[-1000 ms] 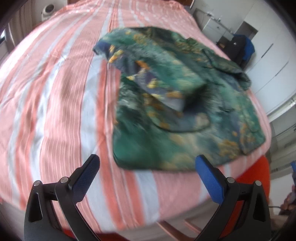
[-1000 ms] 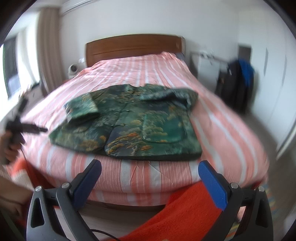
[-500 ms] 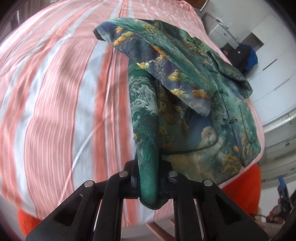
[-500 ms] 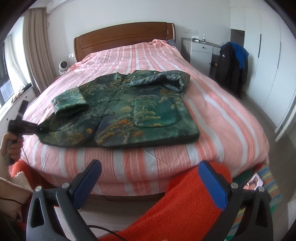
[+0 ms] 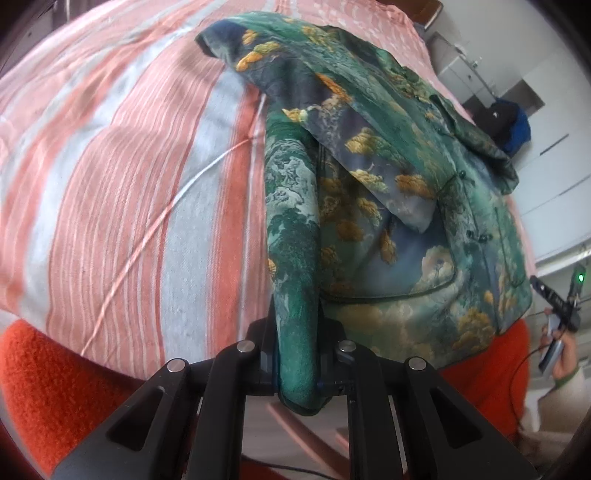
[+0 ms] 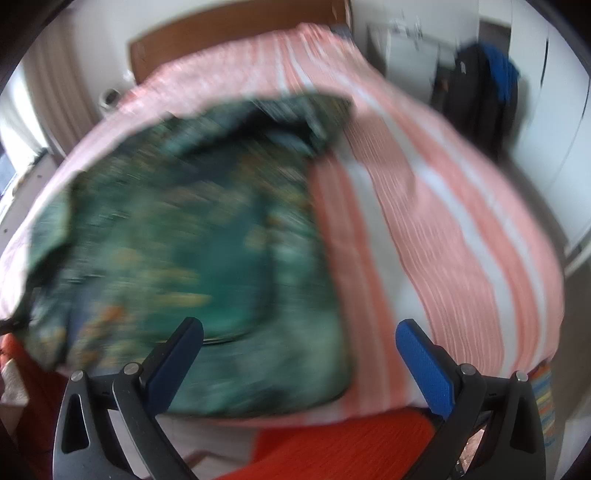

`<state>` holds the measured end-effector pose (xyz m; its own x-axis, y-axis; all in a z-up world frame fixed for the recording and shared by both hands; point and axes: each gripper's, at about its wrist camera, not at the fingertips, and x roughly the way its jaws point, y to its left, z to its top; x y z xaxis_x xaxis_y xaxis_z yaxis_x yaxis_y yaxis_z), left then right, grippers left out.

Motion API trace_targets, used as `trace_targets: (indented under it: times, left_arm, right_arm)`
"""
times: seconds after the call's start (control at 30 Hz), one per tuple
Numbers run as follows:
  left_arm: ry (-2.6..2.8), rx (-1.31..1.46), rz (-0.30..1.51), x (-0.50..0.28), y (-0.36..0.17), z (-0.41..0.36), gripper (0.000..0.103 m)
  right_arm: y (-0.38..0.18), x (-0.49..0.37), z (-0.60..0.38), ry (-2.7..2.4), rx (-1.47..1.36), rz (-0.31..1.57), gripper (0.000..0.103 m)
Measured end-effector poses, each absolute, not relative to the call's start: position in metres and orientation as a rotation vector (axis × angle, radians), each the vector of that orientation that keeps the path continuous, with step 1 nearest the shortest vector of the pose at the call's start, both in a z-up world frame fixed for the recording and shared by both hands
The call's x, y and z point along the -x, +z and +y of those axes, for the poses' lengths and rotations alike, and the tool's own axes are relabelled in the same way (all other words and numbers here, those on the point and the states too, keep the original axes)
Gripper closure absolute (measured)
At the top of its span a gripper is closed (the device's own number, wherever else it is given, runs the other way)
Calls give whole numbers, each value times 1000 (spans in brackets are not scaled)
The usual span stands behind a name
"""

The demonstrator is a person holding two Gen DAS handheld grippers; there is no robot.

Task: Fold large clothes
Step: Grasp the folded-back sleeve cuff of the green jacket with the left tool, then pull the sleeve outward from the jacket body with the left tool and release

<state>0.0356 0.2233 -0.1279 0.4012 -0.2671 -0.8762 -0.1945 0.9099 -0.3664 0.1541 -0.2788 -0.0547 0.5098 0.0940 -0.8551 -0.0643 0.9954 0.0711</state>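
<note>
A green jacket [image 5: 406, 206] with gold and blue landscape print lies on the striped bed [image 5: 110, 192], one sleeve folded across its front. My left gripper [image 5: 299, 380] is shut on the jacket's near bottom corner, and the pinched cloth runs up from the jaws as a raised ridge. In the blurred right wrist view the same jacket [image 6: 192, 240] fills the left half. My right gripper [image 6: 299, 350] hangs open just above the jacket's near right corner, with nothing between its blue pads [image 6: 421, 365].
An orange blanket [image 5: 55, 376] hangs along the bed's near edge. A wooden headboard [image 6: 229, 33] stands at the far end. A white cabinet [image 6: 410, 40] and dark and blue clothes [image 6: 491, 81] stand to the right of the bed. A person's hand [image 5: 565, 354] holds the other gripper at far right.
My left gripper closed on the jacket's near corner and drew it up into a ridge. My right gripper swept quickly in and down toward the jacket's near right corner, staying open.
</note>
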Motion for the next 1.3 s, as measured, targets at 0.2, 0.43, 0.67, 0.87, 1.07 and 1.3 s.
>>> trace_targets:
  times: [0.2,0.43,0.67,0.87,1.07,1.3]
  left_arm:
    - [-45,458,1186,-32,-132,223,92]
    - [35,199,1243,-47,-134,189,63]
    - [25,-232,1038,-32,-38,161,20]
    - [-140,-620,837,-76,-16,80,2]
    - [-216,-585,1078,-167,-96,77,15]
    - [-213,-227,1052,-193,-65,136,92]
  right_arm:
    - [-89,-167,-295,204,-234,1121,62]
    - [-76,-144,-284,161,-166,1072,83]
    - [-55,-135,-279,61,-156,1011,26]
    - [-25,-104,-219,126,-144,852,20]
    - [-23,-69,-157,288,-37,800,20]
    - [-21,-41,-142,343,76,754,20]
